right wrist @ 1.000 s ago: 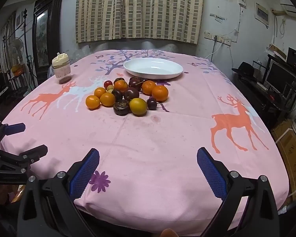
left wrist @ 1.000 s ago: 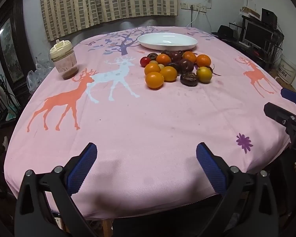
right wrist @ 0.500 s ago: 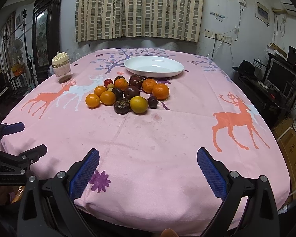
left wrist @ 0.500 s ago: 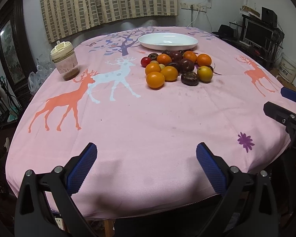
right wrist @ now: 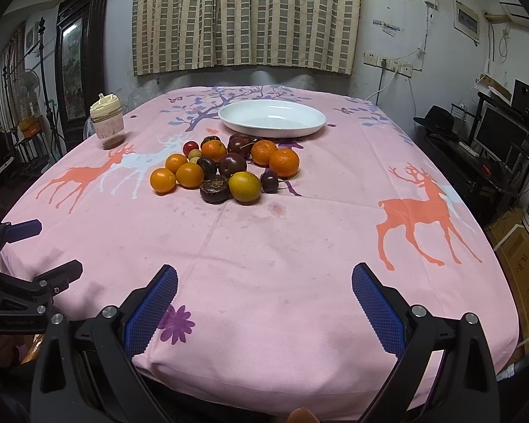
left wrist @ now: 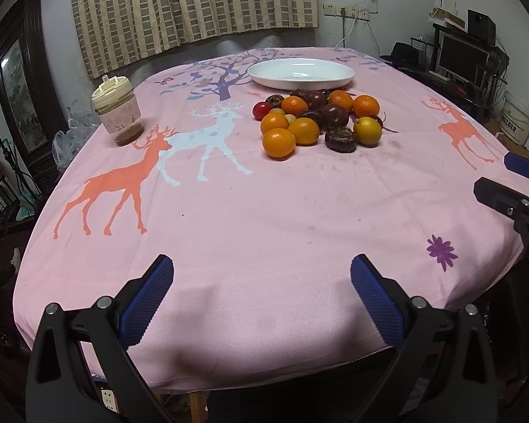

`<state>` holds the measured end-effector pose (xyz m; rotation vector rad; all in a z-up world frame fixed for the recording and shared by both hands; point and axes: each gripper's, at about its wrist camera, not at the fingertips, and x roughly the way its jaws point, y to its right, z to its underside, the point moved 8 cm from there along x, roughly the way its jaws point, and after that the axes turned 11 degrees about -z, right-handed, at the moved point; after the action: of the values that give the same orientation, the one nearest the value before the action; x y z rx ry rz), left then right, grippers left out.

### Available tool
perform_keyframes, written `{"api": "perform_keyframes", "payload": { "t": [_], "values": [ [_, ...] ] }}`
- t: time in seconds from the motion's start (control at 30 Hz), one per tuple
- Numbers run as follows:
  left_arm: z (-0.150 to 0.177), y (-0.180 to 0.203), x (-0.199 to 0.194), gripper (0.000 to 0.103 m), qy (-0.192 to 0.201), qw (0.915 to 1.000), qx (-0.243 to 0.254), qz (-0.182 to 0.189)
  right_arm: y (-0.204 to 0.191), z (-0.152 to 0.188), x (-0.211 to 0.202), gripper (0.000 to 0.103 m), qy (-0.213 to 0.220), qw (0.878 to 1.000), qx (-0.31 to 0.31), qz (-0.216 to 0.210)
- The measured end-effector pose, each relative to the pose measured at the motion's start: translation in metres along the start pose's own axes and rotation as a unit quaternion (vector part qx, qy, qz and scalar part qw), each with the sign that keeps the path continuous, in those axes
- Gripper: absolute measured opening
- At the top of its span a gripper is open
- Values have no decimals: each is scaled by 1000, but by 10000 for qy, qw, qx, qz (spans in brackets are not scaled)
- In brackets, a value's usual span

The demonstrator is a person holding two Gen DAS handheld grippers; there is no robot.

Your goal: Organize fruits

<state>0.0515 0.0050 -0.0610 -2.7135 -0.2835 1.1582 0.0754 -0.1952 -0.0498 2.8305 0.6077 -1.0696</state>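
A pile of fruit [left wrist: 317, 120] lies on the pink deer-print tablecloth [left wrist: 264, 218]: several oranges, dark plums, a yellow fruit and a red cherry. It also shows in the right wrist view [right wrist: 225, 169]. An empty white oval plate [left wrist: 301, 72] stands just behind the pile, also seen in the right wrist view [right wrist: 271, 118]. My left gripper [left wrist: 262, 296] is open and empty over the near table edge. My right gripper [right wrist: 264, 299] is open and empty over the near edge, farther right.
A lidded plastic cup [left wrist: 118, 114] with brown residue stands at the table's left side. A desk with a monitor [right wrist: 493, 137] is to the right of the table. A curtain [right wrist: 247, 17] hangs behind it.
Both grippers have moved slightly forward toward the fruit. The fruit and plate have not moved.
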Motion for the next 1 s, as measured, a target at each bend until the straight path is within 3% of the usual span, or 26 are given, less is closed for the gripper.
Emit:
{"api": "perform_keyframes", "payload": {
  "t": [1.0],
  "values": [
    [2,4,4,98,-48,10000,62,-23,1,1,0,99,-22,10000,44,16]
  ]
}}
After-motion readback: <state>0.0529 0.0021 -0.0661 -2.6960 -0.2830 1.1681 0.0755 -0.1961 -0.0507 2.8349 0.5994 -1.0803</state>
